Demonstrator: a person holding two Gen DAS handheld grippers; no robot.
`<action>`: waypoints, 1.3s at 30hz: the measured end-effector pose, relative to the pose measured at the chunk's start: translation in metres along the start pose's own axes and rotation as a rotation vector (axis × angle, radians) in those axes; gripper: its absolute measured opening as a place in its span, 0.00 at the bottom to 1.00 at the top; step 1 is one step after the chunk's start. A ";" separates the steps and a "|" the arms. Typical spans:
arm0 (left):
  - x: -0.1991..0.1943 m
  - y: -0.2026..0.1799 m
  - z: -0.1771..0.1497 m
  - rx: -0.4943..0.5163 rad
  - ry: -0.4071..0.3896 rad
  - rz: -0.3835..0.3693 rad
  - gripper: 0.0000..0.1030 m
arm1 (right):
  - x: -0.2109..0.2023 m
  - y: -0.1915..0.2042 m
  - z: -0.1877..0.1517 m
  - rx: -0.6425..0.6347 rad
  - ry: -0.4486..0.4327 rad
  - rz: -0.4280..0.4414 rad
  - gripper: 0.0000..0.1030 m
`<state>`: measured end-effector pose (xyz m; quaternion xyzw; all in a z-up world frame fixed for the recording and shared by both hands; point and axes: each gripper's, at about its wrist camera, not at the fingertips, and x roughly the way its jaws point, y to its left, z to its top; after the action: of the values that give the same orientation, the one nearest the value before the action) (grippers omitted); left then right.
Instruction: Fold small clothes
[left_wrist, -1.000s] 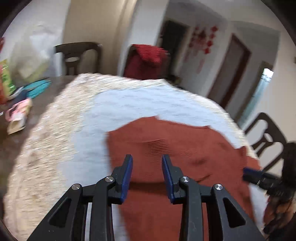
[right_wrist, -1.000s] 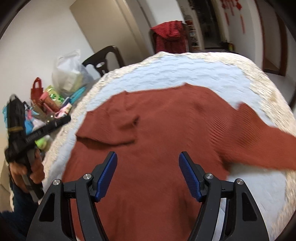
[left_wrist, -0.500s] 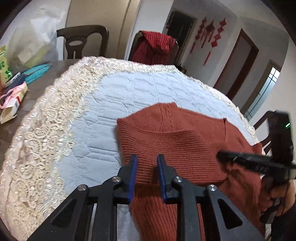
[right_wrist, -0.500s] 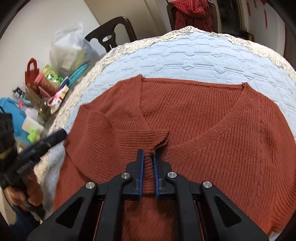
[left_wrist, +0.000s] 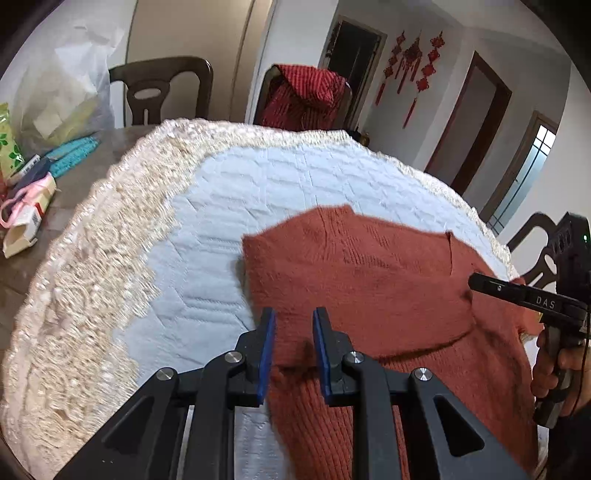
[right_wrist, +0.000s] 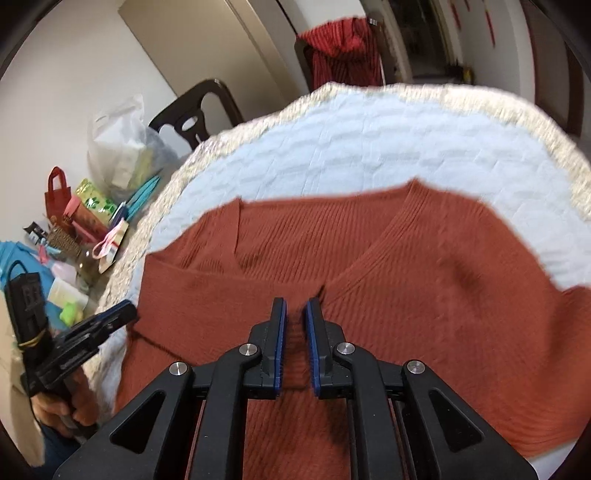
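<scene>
A rust-red knitted V-neck sweater (left_wrist: 369, 288) lies on a pale blue quilted cloth (left_wrist: 258, 184), its left sleeve folded across the front; it also shows in the right wrist view (right_wrist: 388, 258). My left gripper (left_wrist: 293, 325) is slightly open over the sweater's left edge, its jaws apart with nothing pinched between them. My right gripper (right_wrist: 295, 314) has its jaws nearly closed, with a small gap, over the folded sleeve near the neckline; a grip on the knit cannot be told. Each gripper shows in the other's view: the right one (left_wrist: 524, 295), the left one (right_wrist: 92, 328).
The cloth has a cream lace border (left_wrist: 92, 277) over a dark round table. Packets, bags and a plastic bag (right_wrist: 118, 147) crowd the table's left side. Dark chairs (left_wrist: 162, 88) stand behind, one draped with a red garment (left_wrist: 303, 96).
The left gripper closed from wide open, then opened a little. The right gripper closed on the folded sleeve cuff half a second ago; its jaws are now slightly wider and the view is lifted.
</scene>
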<state>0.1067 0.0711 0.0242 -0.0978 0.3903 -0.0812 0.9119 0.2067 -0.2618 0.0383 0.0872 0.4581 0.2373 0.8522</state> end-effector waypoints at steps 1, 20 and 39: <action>-0.001 0.001 0.004 -0.006 -0.009 0.001 0.22 | -0.003 0.001 0.002 -0.002 -0.011 0.001 0.10; 0.023 -0.018 -0.003 0.047 0.068 -0.035 0.22 | 0.007 0.014 -0.014 -0.083 0.059 0.021 0.10; -0.035 -0.043 -0.041 0.056 0.024 -0.006 0.37 | -0.040 0.020 -0.059 -0.112 0.009 -0.007 0.21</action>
<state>0.0495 0.0325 0.0316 -0.0727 0.3984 -0.0961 0.9093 0.1335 -0.2676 0.0419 0.0366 0.4482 0.2600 0.8545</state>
